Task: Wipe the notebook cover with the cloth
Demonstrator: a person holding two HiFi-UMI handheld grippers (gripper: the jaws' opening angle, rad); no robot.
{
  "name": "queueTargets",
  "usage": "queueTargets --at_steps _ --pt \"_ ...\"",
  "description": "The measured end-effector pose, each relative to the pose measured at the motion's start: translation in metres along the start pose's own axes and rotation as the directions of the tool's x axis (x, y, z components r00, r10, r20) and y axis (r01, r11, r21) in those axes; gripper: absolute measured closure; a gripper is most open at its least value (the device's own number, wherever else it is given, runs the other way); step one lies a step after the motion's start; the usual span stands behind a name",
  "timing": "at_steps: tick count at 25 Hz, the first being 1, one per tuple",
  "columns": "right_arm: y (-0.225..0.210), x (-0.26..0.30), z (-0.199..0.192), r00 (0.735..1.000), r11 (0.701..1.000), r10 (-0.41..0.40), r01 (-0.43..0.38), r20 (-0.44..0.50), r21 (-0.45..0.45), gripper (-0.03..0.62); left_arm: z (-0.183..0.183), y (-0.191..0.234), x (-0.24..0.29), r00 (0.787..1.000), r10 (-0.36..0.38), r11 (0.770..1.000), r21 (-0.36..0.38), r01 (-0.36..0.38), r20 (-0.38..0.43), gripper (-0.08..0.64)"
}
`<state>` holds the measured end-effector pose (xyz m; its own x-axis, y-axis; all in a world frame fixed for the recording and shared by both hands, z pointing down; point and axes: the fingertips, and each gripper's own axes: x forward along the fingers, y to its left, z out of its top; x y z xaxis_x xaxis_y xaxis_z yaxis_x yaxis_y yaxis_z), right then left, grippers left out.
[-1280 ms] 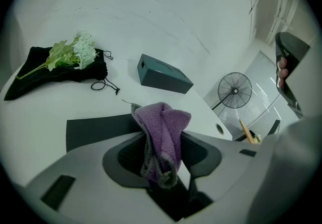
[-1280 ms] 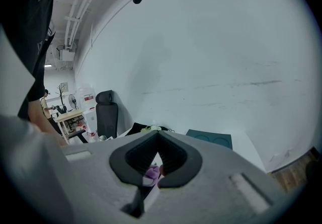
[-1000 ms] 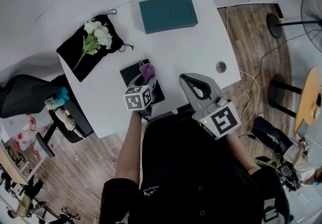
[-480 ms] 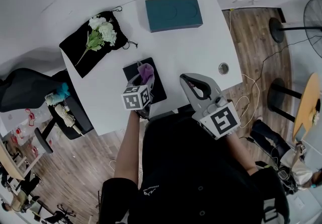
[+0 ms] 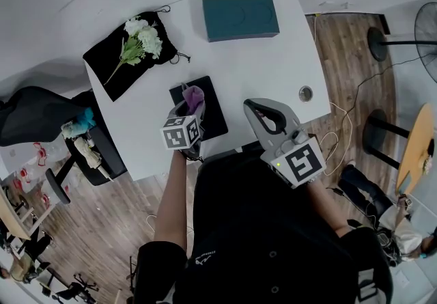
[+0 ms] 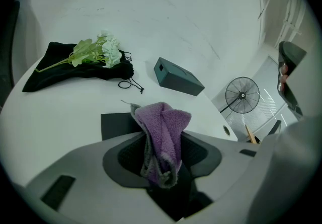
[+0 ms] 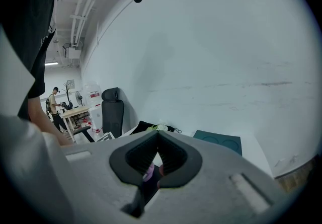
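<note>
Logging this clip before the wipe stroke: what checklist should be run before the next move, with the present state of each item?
1. Cloth held: ok. The left gripper is shut on the purple cloth.
2. Notebook in place: ok. The black notebook lies flat on the white table, under the cloth.
3. Cloth touching the cover: cannot tell.
4. Cover free of clutter: ok on the part that shows. The teal box and the flowers lie well apart.
5. Right gripper out of the path: ok. It is shut, empty, and right of the notebook.
6. Notebook steadied: not ok. Nothing holds it.
</note>
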<state>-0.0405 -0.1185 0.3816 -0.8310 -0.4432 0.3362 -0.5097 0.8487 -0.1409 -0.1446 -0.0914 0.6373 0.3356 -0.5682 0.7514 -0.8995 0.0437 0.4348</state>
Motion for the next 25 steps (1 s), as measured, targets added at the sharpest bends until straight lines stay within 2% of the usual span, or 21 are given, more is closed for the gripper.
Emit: queueTargets --at_steps 2,5,7,9,13,17,18,21,24,25 --pt "0.002 0.002 0.002 1.000 1.000 0.010 -0.010 0.009 -0.007 0.587 0.000 0.004 -0.003 1.000 0.008 1.000 -0.010 -0.008 0.005 0.377" --pt "0.004 0.001 -0.005 0.999 1.000 0.015 -0.016 -0.043 -0.011 0.588 -0.001 0.009 -0.007 1.000 0.021 1.000 -0.019 -0.020 0.011 0.376" --pt "0.007 0.002 -0.001 0.999 0.999 0.034 -0.034 -0.015 -0.019 0.588 -0.002 0.013 -0.010 0.999 0.029 0.999 -0.023 -0.029 0.014 0.376" --pt "0.009 0.003 -0.002 0.999 0.999 0.043 -0.043 -0.023 -0.020 0.587 -0.002 0.017 -0.012 0.999 0.037 0.999 -0.028 -0.037 0.017 0.376" --pt "0.012 0.008 0.012 0.997 0.998 0.060 -0.058 0.055 -0.032 0.586 -0.004 0.027 -0.019 0.998 0.060 0.997 -0.040 -0.059 0.023 0.376" --pt "0.012 0.006 -0.001 0.997 0.998 0.051 -0.053 -0.056 -0.037 0.588 -0.006 0.036 -0.027 0.996 0.086 0.995 -0.054 -0.085 0.029 0.377" --pt "0.013 0.006 0.000 0.997 0.998 0.052 -0.054 -0.058 -0.038 0.588 -0.007 0.038 -0.029 0.995 0.093 0.994 -0.058 -0.091 0.031 0.377" --pt "0.019 0.010 0.011 0.996 0.996 0.083 -0.082 0.028 -0.043 0.587 -0.009 0.045 -0.034 0.993 0.109 0.992 -0.066 -0.106 0.035 0.377" --pt "0.019 0.007 0.000 0.996 0.996 0.079 -0.081 -0.041 -0.043 0.588 -0.011 0.048 -0.037 0.992 0.121 0.990 -0.070 -0.119 0.038 0.377" --pt "0.021 0.007 0.002 0.996 0.995 0.084 -0.086 -0.026 -0.046 0.586 -0.012 0.049 -0.038 0.991 0.125 0.990 -0.070 -0.122 0.039 0.377"
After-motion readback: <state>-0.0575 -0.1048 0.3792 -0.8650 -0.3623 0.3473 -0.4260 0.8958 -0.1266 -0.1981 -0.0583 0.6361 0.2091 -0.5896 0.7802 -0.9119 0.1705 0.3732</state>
